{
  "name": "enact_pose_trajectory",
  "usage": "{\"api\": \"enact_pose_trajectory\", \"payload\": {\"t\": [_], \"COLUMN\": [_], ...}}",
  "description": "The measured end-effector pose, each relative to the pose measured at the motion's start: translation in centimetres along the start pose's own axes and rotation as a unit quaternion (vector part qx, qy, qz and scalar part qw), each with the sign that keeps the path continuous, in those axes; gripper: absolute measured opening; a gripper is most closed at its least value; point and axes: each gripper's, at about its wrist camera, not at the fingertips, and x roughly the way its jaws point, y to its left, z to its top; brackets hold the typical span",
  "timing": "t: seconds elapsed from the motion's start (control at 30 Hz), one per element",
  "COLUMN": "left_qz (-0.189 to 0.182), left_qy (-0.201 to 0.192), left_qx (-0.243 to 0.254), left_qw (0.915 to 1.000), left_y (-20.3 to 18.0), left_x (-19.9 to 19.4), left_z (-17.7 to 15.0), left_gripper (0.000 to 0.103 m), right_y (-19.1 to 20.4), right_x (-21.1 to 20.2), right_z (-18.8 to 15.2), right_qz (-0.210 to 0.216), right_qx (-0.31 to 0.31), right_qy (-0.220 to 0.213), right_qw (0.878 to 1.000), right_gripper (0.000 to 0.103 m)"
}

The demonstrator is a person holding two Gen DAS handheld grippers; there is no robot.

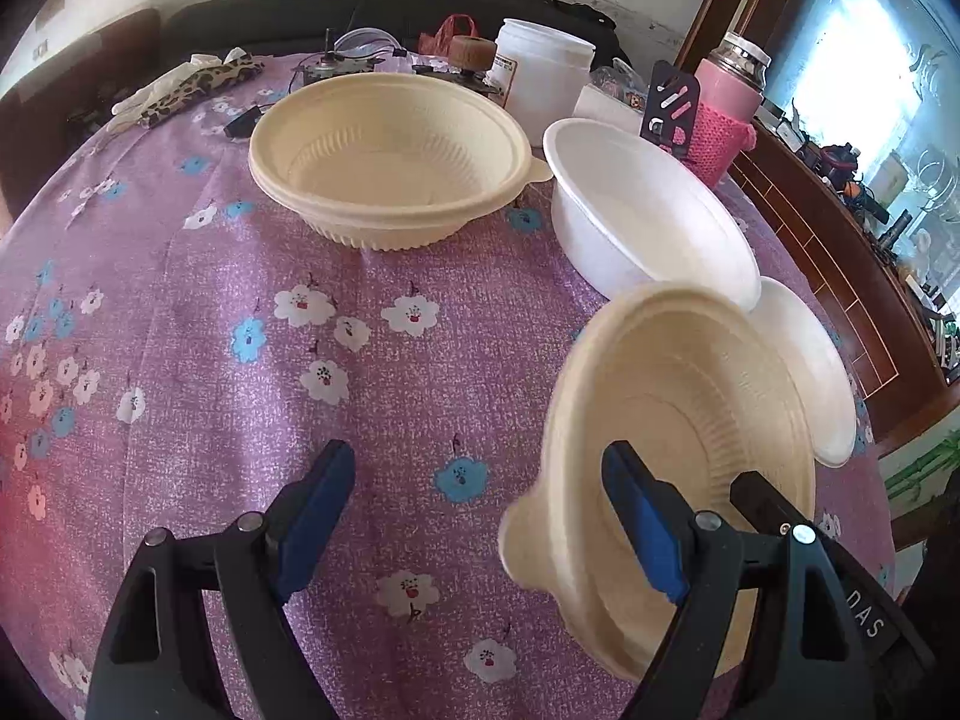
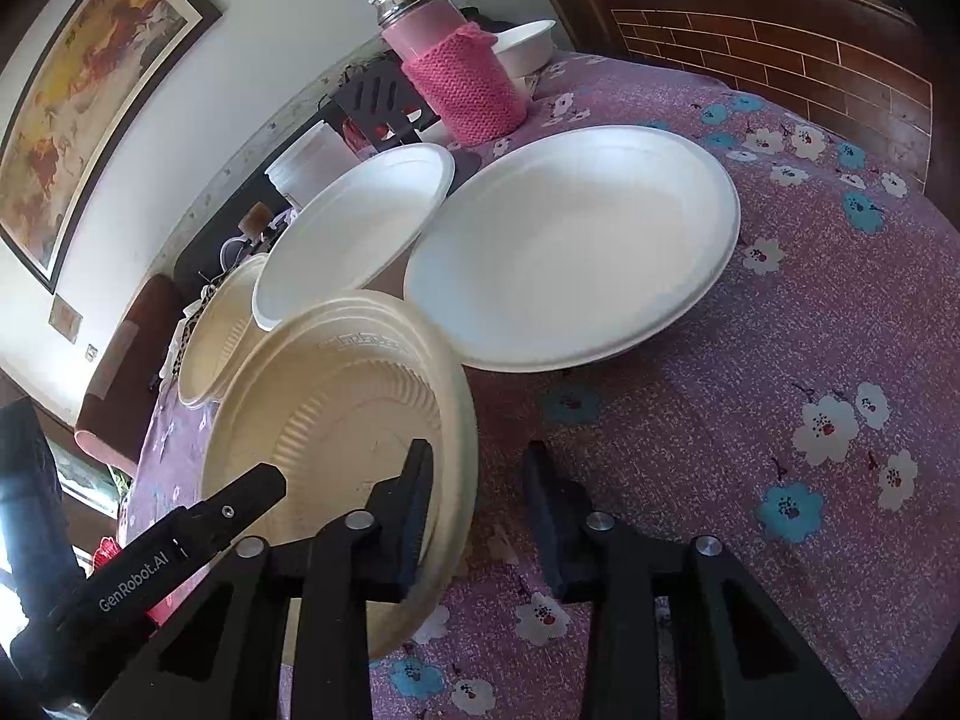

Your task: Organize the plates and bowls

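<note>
A cream ribbed bowl (image 1: 678, 438) is tilted at the lower right of the left wrist view; it also shows in the right wrist view (image 2: 336, 420). My left gripper (image 1: 480, 516) is open; its right finger (image 1: 645, 525) is inside the bowl, its left finger over the cloth. My right gripper (image 2: 480, 504) is open, its left finger (image 2: 414, 510) over the bowl's rim. A second cream bowl (image 1: 390, 156) sits further back. A white bowl (image 1: 642, 210) stands right of it. A white plate (image 2: 576, 246) lies on the table.
The table has a purple flowered cloth (image 1: 240, 312). At its far side stand a white jar (image 1: 543, 69), a pink knit-covered flask (image 2: 462, 66), a small white bowl (image 2: 525, 45) and clutter. A wooden cabinet (image 2: 780, 42) stands beyond the table edge.
</note>
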Motion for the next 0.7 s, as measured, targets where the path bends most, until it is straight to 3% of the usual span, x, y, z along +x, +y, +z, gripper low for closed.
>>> {"api": "enact_pose_trajectory", "payload": {"t": [0.03,0.07,0.17,0.27,0.7], "left_qz": [-0.006,-0.021,-0.055,-0.066,-0.041], "left_qy": [-0.002,0.002,0.017,0.021,0.012], "left_qx": [0.003,0.002,0.001,0.009,0.025], "left_qw": [1.0000,0.9998,0.9984,0.9976,0.9988], "left_y": [0.0,0.0,-0.1,-0.6,0.0], "left_x": [0.1,0.2,0.5,0.4,-2.5], "left_z": [0.0,-0.1,-0.2,-0.4,-1.7], "left_gripper": [0.070,0.054,0.030,0.014,0.012], "right_y": [-0.1,-0.2,0.2,0.6,1.7], "right_x": [0.2,0.3,0.3,0.1,-1.3], "right_z": [0.1,0.1,0.0,-0.1,-0.9], "right_qz": [0.003,0.006,0.014,0.016,0.037], "right_qx": [0.001,0.002,-0.002,-0.011,-0.009], "right_qy": [0.004,0.008,0.002,-0.004,-0.006], "right_qw": [1.000,1.000,1.000,1.000,0.999], "right_gripper": [0.013,0.012,0.012,0.011,0.011]}}
